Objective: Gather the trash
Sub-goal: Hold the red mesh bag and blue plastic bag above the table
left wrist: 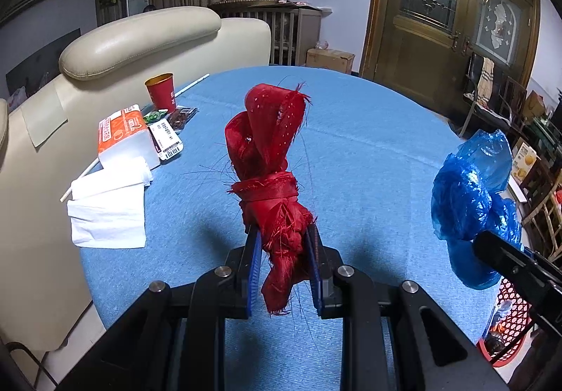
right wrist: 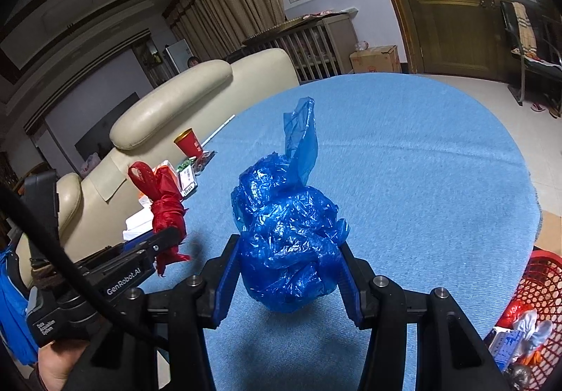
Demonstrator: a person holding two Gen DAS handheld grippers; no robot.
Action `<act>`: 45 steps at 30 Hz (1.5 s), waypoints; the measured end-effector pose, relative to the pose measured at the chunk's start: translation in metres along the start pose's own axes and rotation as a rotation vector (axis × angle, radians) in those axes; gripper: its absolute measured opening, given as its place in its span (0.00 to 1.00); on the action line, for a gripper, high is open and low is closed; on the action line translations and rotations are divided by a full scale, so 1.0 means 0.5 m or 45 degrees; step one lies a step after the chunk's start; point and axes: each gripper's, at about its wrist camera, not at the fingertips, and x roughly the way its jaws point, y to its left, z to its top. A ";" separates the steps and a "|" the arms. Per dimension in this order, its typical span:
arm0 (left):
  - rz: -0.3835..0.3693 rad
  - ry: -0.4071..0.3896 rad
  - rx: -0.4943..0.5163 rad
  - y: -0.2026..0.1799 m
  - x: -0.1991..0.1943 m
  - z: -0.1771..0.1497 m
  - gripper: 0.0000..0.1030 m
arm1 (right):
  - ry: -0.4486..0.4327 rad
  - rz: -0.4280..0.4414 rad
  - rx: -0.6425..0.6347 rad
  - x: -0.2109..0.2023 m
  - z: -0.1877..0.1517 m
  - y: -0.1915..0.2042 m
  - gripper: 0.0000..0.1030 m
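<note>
So both tools are loaded up over the blue-covered desk [left wrist: 368,145]. The left tool [left wrist: 282,250] is clamped tight on a knotted bundle of frayed red fabric [left wrist: 270,159], which sticks up above its jaws. The right tool [right wrist: 288,268] has its jaws partway apart, squeezing a crumpled blue plastic bag [right wrist: 288,236] from both sides, lifted off the cloth. Over at the far left edge of the desk there's still a red paper cup [left wrist: 161,91], an orange tissue pack [left wrist: 126,138], white napkins [left wrist: 109,212] and some wrappers [left wrist: 175,117]. A red mesh basket [right wrist: 541,289] with junk in it sits down low off the right edge.
</note>
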 end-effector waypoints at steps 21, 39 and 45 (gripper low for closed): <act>-0.005 -0.003 0.021 -0.007 0.007 -0.004 0.25 | -0.037 0.010 0.024 -0.022 -0.008 -0.008 0.52; -0.021 0.000 0.044 -0.023 0.006 -0.002 0.25 | -0.048 0.008 0.027 -0.037 -0.010 -0.013 0.52; -0.035 0.003 0.066 -0.039 0.006 -0.003 0.25 | -0.051 -0.004 0.036 -0.046 -0.012 -0.014 0.52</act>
